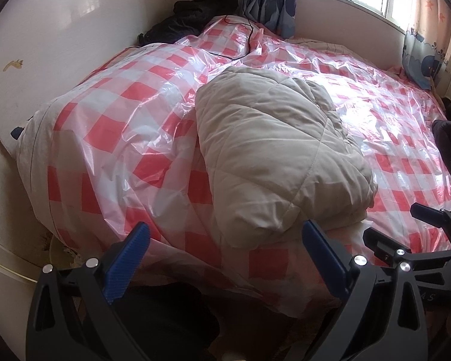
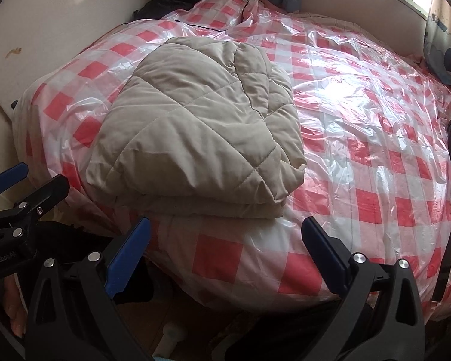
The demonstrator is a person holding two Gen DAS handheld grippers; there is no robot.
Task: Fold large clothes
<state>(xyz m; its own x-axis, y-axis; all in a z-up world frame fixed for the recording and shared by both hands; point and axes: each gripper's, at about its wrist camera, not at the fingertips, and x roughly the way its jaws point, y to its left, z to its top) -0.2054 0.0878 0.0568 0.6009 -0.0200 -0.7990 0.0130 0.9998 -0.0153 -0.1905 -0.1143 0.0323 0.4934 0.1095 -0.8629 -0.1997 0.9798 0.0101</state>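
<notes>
- Left wrist view: the left gripper hung with its blue-padded jaws spread wide and empty, just short of the near edge of the beige quilted padded garment.
- The garment lay folded in a bundle on the glossy red-and-white checked plastic sheet covering the bed.
- A black cable trailed across the far end of the sheet.
- Right wrist view: the right gripper was likewise spread apart, holding nothing, near the bed's front edge.
- The garment sat left of centre, its stacked layers facing the gripper.

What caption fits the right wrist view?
Folded beige quilted jacket on red-and-white checked plastic-covered bed, open right gripper in front.
</notes>
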